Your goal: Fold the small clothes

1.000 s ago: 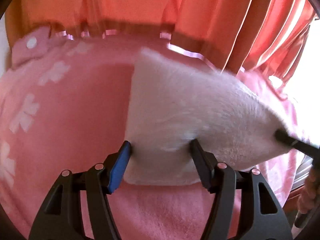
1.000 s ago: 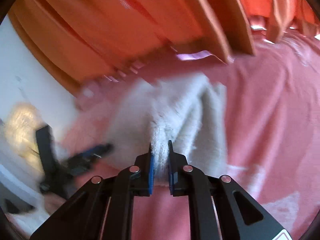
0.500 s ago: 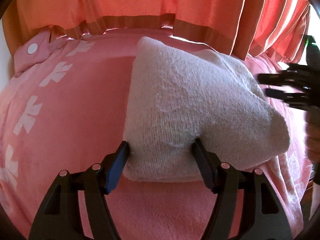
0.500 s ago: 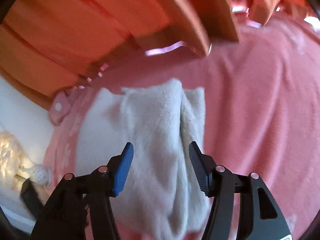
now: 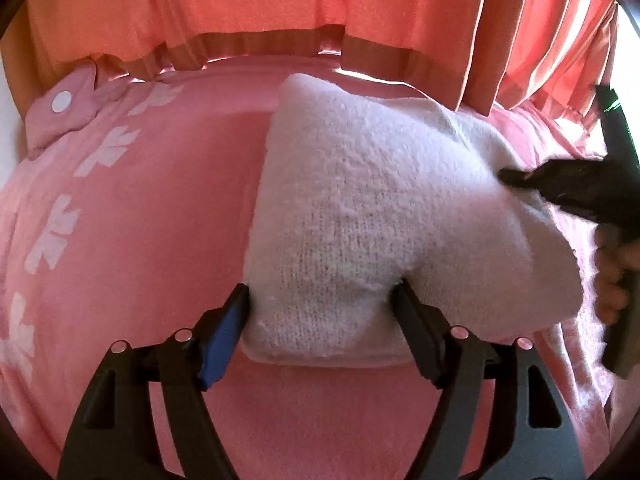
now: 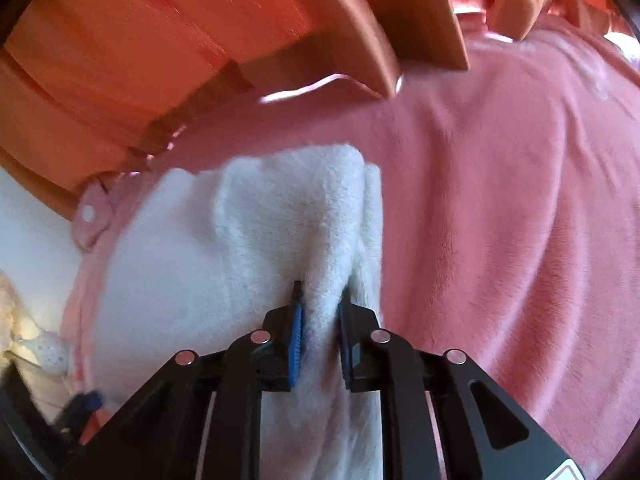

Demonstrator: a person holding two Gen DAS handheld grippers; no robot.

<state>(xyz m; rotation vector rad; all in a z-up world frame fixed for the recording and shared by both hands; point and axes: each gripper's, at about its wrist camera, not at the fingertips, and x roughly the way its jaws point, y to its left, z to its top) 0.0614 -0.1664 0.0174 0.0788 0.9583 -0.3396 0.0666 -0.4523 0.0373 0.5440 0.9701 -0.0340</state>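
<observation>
A small white knitted garment (image 5: 360,208) lies folded on a pink blanket (image 5: 152,220). My left gripper (image 5: 320,312) is open, its fingers standing on either side of the garment's near edge and pressing against it. My right gripper (image 6: 320,312) is shut on a raised ridge of the white garment (image 6: 280,232). In the left wrist view the right gripper (image 5: 560,188) reaches in from the right onto the garment's right part.
Orange curtains (image 5: 320,4) hang along the far edge of the pink blanket, with light under their hem. The blanket has white flower prints (image 5: 52,236) and a snap tab (image 5: 62,100) at the left. A cream plush item (image 6: 24,320) lies beyond the blanket's left edge.
My right gripper let go of the garment and opened half a second ago, then came back and shut on a ridge of it. The left gripper stayed open at the near edge.
</observation>
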